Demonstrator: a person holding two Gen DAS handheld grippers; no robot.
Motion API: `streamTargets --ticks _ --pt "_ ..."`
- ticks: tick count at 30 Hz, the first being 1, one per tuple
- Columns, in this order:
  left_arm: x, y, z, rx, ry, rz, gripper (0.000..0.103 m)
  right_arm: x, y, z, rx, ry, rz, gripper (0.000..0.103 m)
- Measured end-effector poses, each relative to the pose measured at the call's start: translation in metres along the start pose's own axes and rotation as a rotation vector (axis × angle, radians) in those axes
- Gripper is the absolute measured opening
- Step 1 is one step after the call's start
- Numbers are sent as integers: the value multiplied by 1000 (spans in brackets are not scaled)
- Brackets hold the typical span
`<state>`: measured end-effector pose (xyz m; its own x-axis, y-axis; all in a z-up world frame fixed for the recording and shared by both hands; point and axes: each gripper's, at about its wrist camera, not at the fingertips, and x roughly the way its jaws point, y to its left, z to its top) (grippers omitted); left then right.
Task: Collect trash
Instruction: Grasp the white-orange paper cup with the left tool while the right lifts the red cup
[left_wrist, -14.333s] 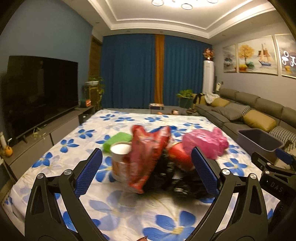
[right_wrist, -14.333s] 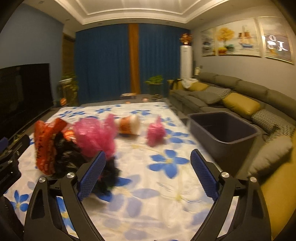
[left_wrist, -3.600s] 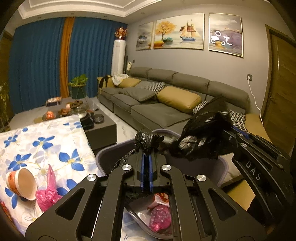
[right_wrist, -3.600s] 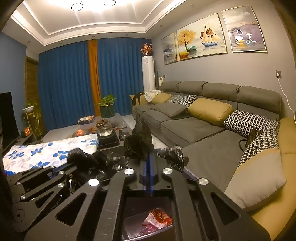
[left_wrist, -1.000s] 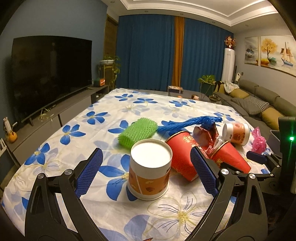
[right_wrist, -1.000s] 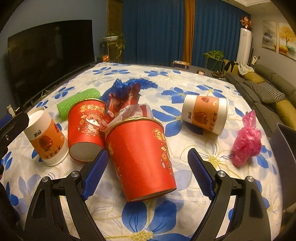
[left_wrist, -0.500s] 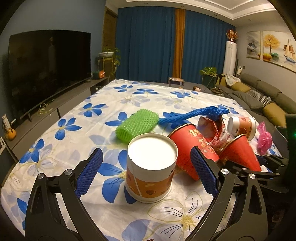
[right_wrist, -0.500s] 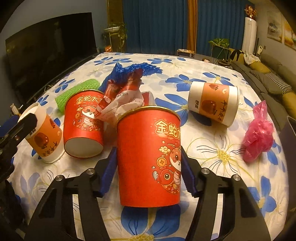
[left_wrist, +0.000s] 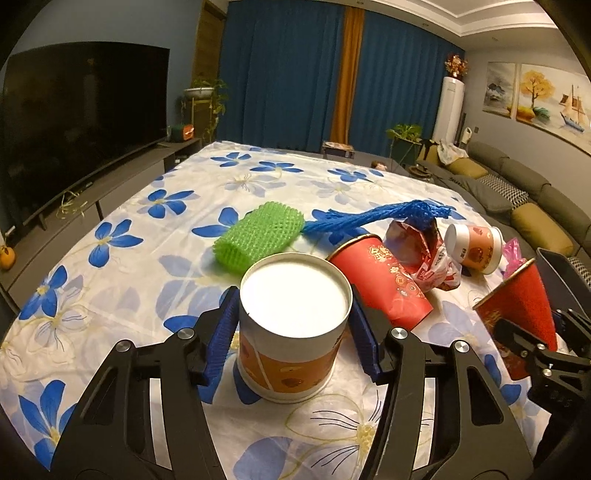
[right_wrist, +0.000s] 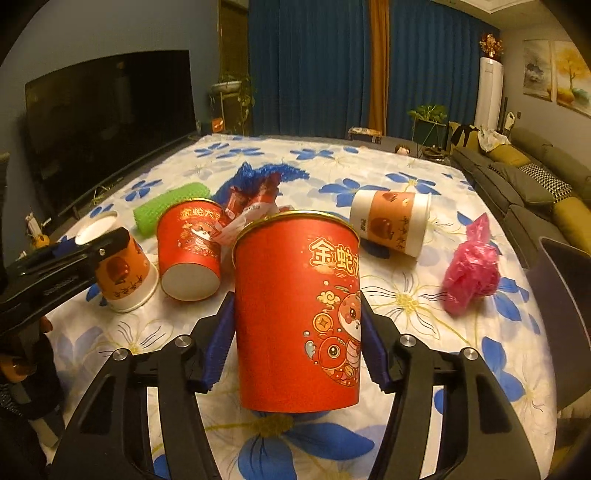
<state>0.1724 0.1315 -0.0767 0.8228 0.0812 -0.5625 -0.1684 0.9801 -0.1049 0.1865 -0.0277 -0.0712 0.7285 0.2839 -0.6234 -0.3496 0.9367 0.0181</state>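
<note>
my left gripper (left_wrist: 293, 330): jaws closing on upside-down orange-white paper cup (left_wrist: 293, 325), pads touching its sides | my right gripper (right_wrist: 297, 345): clenched on red paper cup (right_wrist: 297, 310) above floral tablecloth (right_wrist: 406, 306) | 2nd red cup (right_wrist: 190, 249), pink bag (right_wrist: 471, 264) on cloth

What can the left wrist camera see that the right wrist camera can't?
Only the left wrist camera shows the sailboat painting. Only the right wrist camera shows the cartoon snake on the nearest red cup, and a person's fingers. Both show the green foam net, the blue net, the pink bag and the lying orange-and-white cup.
</note>
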Motion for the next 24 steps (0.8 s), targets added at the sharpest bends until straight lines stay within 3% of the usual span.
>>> streamTargets --ticks 12,24 --pt "-51 -18 11 35 -111 -27 56 -47 -20 -3 51 -106 -35 60" --pt "-71 -56 12 92 -145 -77 56 -89 -60 -10 103 -164 -110 60"
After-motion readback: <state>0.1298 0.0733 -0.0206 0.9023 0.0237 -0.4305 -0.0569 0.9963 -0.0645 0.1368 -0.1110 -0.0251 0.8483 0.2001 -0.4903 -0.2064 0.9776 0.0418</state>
